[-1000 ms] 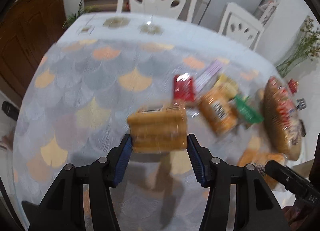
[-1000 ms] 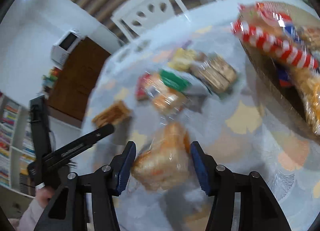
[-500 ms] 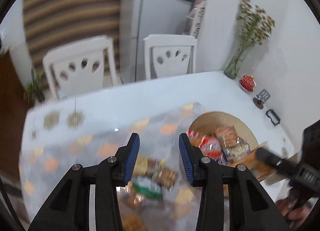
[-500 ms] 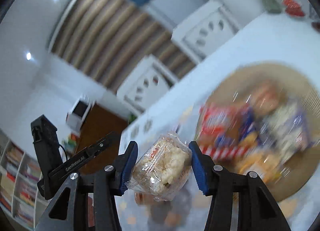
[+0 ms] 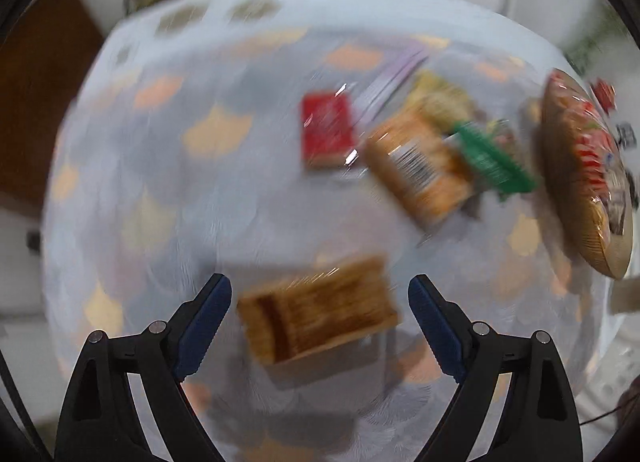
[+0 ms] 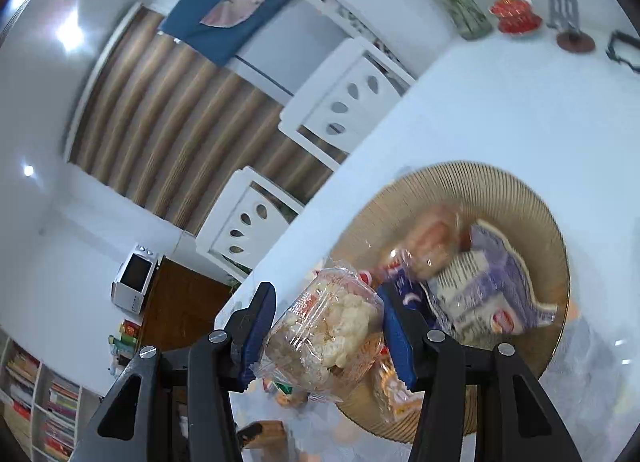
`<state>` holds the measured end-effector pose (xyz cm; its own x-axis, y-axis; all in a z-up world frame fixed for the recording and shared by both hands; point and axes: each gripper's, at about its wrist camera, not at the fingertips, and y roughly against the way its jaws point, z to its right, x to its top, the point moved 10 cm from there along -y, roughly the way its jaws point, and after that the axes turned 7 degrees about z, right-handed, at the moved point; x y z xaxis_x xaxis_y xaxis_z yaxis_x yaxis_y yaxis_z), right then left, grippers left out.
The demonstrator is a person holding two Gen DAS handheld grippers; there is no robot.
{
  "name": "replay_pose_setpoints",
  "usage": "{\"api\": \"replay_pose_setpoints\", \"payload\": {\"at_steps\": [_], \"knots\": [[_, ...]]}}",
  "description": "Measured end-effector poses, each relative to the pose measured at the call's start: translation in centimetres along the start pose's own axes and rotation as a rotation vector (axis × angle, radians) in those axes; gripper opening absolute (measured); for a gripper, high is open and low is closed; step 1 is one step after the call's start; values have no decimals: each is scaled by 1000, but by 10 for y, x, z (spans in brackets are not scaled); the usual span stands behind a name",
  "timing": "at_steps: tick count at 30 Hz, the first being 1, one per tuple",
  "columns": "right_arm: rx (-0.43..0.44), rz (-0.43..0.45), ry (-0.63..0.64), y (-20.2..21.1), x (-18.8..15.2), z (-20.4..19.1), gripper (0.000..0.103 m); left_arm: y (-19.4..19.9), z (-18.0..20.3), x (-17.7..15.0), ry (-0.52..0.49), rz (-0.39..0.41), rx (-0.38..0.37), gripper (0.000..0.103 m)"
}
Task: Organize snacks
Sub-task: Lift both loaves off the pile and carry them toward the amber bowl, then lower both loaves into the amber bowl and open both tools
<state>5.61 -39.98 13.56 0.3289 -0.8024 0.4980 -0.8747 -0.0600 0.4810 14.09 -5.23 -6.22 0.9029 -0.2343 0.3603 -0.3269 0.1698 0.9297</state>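
So the left gripper (image 5: pixel 320 320) is pointing steeply down at the table (image 5: pixel 168 189), and its jaws are opening wide. A brown wafer pack (image 5: pixel 318 316) sits between the blue pads (image 5: pixel 204 320) but neither pad touches it; there's a clear gap on both sides. The pack lies flat on the patterned cloth, its long axis running roughly from 8 o'clock to 2 o'clock in the left wrist view. That view is pretty blurry.

Up at about 1 o'clock from the pack there's a loose bunch of snacks: a red packet (image 5: pixel 327 133), an orange-brown bag (image 5: pixel 420 169) with a barcode, and a green wrapper (image 5: pixel 494 161). Over at 3 o'clock is the woven tray (image 5: pixel 600 258), already holding wrapped stuff.

The right gripper (image 6: pixel 328 328) is clamped on a clear bag of puffed snack (image 6: pixel 328 330), pads pressing it from both sides. The bag's long axis tilts from 7 to 1 o'clock, and it hangs over the near-left rim of the tray (image 6: pixel 500 185). In the tray is a purple-and-white packet (image 6: pixel 484 290).
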Motion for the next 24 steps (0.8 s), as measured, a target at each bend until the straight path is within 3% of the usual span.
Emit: {"api": "replay_pose_setpoints", "payload": {"at_steps": [3, 7, 9, 12, 16, 19, 22, 24], "knots": [[-14, -15, -8, -2, -7, 4, 51, -11, -3, -8, 40, -19, -42, 83], [-16, -20, -11, 0, -10, 3, 51, -13, 2, -8, 25, 5, -37, 80], [-11, -13, -9, 4, -6, 2, 51, 3, 12, 1, 41, 57, -74, 80], [-8, -1, -7, 10, 5, 0, 51, 30, 31, 23, -19, 117, -72, 80], [-33, 5, 13, 13, 21, -1, 51, 81, 79, 75, -114, 244, -131, 80], [-87, -38, 24, 7, 27, 5, 51, 107, 140, 113, -206, 308, -195, 80], [-73, -189, -13, -15, 18, 14, 52, 106, 201, 140, -293, 314, -258, 81], [-96, -229, -18, -24, 16, 23, 64, 93, 239, 143, -358, 267, -281, 82]]}}
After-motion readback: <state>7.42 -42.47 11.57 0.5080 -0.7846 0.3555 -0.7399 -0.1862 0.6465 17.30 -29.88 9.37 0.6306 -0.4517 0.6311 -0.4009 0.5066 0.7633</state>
